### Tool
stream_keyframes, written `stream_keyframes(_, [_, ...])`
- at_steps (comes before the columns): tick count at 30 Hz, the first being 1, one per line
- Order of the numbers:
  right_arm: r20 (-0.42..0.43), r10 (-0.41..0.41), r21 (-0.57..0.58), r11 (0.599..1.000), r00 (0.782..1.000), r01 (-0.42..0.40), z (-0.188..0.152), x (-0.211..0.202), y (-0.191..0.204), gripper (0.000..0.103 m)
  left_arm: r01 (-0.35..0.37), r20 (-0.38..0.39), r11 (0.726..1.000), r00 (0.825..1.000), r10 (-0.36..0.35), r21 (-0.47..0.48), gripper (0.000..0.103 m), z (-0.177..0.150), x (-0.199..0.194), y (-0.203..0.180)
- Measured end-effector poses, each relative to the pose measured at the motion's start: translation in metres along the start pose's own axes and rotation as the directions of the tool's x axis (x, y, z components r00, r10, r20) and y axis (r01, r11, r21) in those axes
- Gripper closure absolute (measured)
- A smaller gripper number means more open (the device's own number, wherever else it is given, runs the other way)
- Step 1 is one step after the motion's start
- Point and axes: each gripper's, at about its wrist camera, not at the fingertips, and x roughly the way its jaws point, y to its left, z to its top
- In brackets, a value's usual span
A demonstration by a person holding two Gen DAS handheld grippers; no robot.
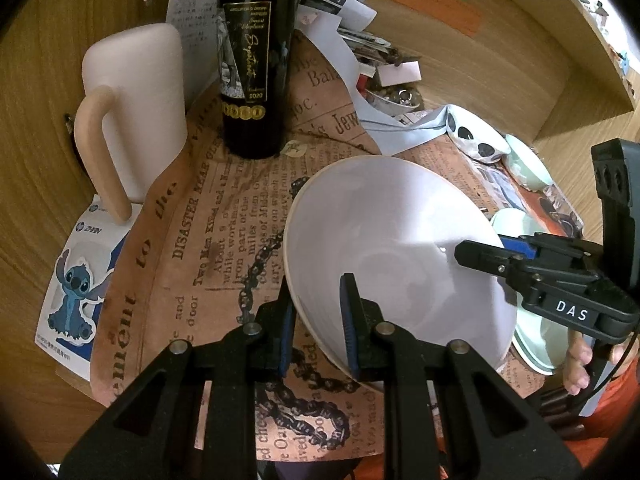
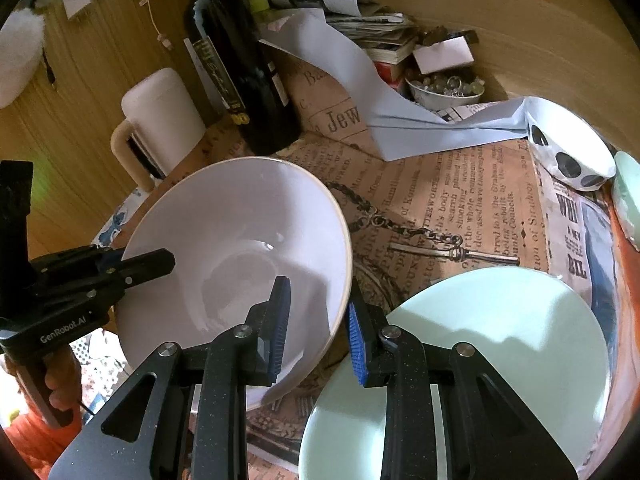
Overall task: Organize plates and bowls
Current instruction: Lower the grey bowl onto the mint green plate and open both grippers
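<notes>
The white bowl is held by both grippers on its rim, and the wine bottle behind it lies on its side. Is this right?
Not quite. The wine bottle stands upright on the printed paper, as the left wrist view shows. The rest holds: the left gripper and the right gripper each clamp the rim of the white bowl.

A wooden table (image 1: 36, 128) carries newsprint paper (image 1: 224, 216); a wine bottle (image 1: 256, 60) at twelve o'clock, mug (image 1: 140, 108) at ten.
</notes>
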Motion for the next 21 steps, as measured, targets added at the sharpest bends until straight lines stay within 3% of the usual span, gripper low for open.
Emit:
stream_keyframes(7, [-0.009, 0.006, -0.010, 1.000, 1.000, -0.006, 0.001, 0.001, 0.000, 0.076, 0.014, -0.005, 1.000, 1.000, -0.014, -0.004, 0.082, 0.000, 0.003, 0.003])
stream_keyframes(12, [0.027, 0.001, -0.021, 1.000, 1.000, -0.001, 0.001, -0.011, -0.004, 0.071, -0.036, 0.030, 0.999, 0.999, 0.037, -0.005, 0.080, 0.004, -0.006, 0.003])
stream_keyframes(15, [0.058, 0.000, -0.014, 1.000, 0.998, 0.001, 0.000, -0.024, -0.011, 0.067, -0.054, 0.069, 0.999, 0.996, 0.054, -0.008, 0.074, 0.010, -0.018, 0.002])
stream_keyframes(17, [0.083, -0.005, -0.003, 1.000, 0.997, 0.005, 0.001, -0.034, -0.019, 0.065, -0.058, 0.099, 0.998, 0.993, 0.059, -0.004, 0.064, 0.014, -0.026, -0.001])
stream_keyframes(21, [0.134, -0.033, 0.018, 0.999, 0.990, 0.030, 0.001, -0.055, -0.037, 0.062, -0.067, 0.172, 0.997, 0.983, 0.061, 0.032, 0.059, 0.022, -0.044, -0.019])
